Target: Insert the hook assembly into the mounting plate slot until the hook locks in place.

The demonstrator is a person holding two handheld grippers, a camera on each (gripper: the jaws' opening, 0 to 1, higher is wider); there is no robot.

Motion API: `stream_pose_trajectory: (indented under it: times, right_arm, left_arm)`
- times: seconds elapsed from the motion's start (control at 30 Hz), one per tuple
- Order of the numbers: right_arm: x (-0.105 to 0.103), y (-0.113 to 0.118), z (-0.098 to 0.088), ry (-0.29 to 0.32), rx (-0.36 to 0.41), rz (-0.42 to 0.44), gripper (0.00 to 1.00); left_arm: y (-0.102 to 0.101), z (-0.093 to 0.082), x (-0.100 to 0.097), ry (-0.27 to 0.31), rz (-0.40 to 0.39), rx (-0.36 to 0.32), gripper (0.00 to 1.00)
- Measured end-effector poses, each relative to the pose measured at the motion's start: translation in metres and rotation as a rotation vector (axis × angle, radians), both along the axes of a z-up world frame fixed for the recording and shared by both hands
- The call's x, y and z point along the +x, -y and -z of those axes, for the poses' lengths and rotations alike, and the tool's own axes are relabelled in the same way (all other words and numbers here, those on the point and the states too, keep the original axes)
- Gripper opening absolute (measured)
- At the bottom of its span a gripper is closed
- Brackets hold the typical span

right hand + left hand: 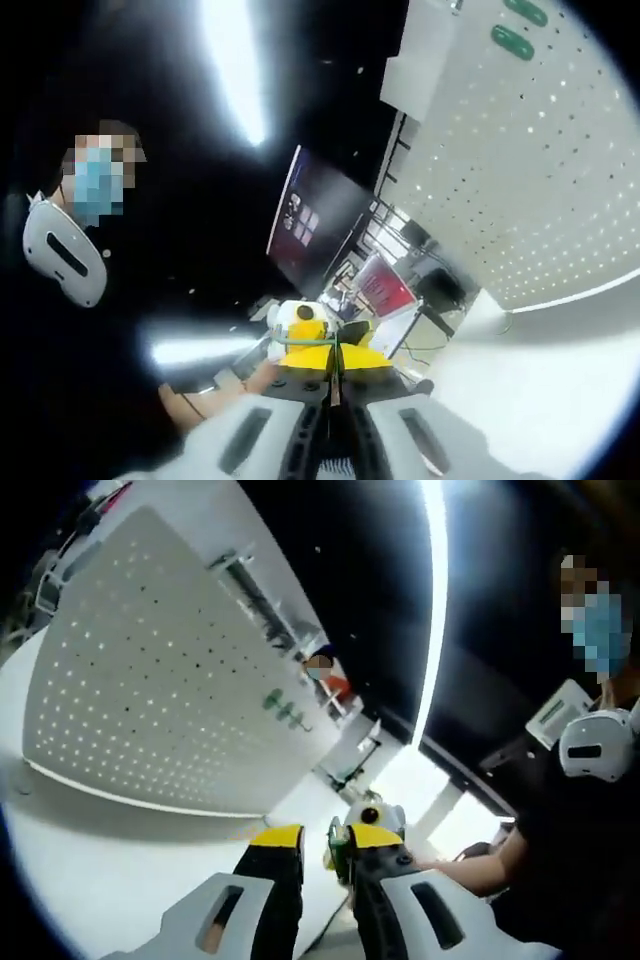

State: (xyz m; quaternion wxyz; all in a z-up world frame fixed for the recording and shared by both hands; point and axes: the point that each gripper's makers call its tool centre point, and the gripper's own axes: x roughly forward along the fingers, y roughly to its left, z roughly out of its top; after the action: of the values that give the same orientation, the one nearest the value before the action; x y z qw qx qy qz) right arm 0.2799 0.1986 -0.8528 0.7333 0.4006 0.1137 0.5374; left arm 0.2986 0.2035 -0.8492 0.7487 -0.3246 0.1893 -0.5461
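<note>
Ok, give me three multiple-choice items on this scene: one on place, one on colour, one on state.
1. The pegboard stands on: A the white table; B a chair; C the floor.
2. The hooks on the pegboard are: A red; B green; C blue.
3. The left gripper has its jaws: A pressed shut; B apart; C folded back.

Answers: A, its lower edge meets the tabletop; B, green shapes sit on the white panel; B, a clear gap shows between the yellow tips.
</note>
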Motion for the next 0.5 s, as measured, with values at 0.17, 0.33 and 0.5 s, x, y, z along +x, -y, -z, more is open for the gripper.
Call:
stream_pose_trajectory:
  times: [0.17,0.33,0.5]
  right_arm:
    - [-0.0031,0.0017,-0.0012,-0.011,0.037,-0.017,0.0]
    - [-0.0054,0.003,-0.0031,-0.015,0.055,-0.031,0.0]
    - [-0.0059,0.0053,-0.0024,-0.005,0.042,-0.034,0.0]
  left_arm:
    - [0.003,-0.0053,-0.0072,-0.002,0.039,-0.045,0.06]
    - [0.0047,-0.0067,-0.0093,0.017,0.047,-0.047,0.04]
    - [0.0085,-0.0078,-0.0111,0.04,0.044,-0.034,0.02]
